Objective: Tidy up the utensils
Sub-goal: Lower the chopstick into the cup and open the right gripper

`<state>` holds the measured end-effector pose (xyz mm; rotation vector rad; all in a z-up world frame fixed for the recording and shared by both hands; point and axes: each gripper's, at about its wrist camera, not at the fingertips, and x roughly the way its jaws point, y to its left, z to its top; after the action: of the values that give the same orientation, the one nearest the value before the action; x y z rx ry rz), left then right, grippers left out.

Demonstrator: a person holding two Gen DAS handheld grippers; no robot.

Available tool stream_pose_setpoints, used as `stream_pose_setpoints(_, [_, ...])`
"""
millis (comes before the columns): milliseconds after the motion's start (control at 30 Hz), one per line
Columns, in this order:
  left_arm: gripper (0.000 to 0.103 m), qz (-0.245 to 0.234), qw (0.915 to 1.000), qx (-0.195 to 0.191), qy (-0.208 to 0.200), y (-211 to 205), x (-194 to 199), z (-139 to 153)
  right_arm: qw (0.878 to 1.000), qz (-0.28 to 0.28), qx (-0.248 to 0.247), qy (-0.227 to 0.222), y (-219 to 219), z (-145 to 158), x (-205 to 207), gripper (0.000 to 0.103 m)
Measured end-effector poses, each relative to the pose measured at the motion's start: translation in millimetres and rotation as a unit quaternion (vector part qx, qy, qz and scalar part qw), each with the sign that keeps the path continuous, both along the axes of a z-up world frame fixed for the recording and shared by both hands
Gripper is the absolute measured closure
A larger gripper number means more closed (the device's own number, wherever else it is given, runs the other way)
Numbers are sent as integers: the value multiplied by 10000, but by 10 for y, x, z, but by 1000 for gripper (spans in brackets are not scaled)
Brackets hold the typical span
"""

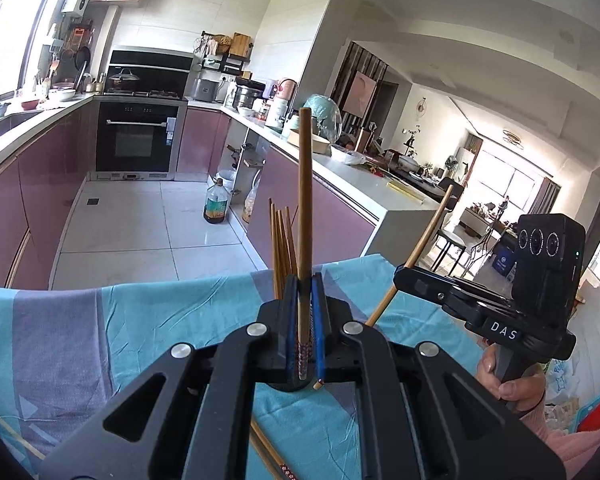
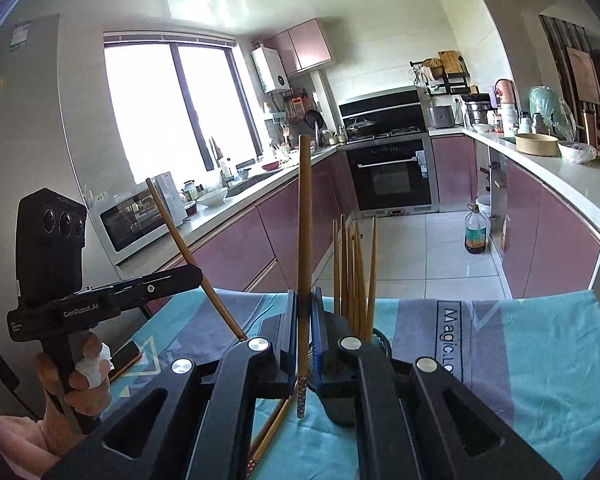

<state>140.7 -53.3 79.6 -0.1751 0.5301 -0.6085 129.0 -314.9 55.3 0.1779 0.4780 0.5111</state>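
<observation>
My left gripper (image 1: 305,280) is shut on a wooden chopstick (image 1: 305,200) that stands upright between its fingers. My right gripper (image 2: 303,294) is shut on another wooden chopstick (image 2: 304,220), also upright. Each gripper shows in the other's view, the right gripper (image 1: 400,272) and the left gripper (image 2: 198,274), both holding slanted chopsticks. Several chopsticks (image 2: 354,272) stand in a dark round holder (image 2: 380,338) just right of my right gripper; they also show behind my left fingers (image 1: 282,244). Loose chopsticks (image 2: 274,428) lie on the blue cloth (image 2: 540,360).
The cloth-covered table edge faces a kitchen with pink cabinets, an oven (image 1: 136,140) and white counters (image 1: 364,176). An oil bottle (image 2: 475,232) stands on the tiled floor. A microwave (image 2: 132,224) sits on the left counter. A phone (image 2: 126,354) lies on the cloth.
</observation>
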Motion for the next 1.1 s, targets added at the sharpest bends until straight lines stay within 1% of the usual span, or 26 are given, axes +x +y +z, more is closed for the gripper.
stream_pose_setpoints(200, [95,33,9998,102,-192,-140,88,164,9998,-67,-1,-187,-69,135,115,98])
stream_pose_setpoints(367, [95,72,9994,275,-172,-277,243,184,9995,-177,-78,-266,-97,184,215,98])
stream_pose_setpoints(500, [95,38,9985,542,-70,-427,335,98,9994,-236,-201,-173,-89,116,323,98])
stream_pose_setpoints(700, [95,-85,9954,943,160,-611,344,-112,9990,-185,-361,177,-22,-112,472,98])
stream_pose_setpoints(1100, [95,-281,9896,1317,508,-755,512,-463,9945,-34,-778,703,167,-406,599,98])
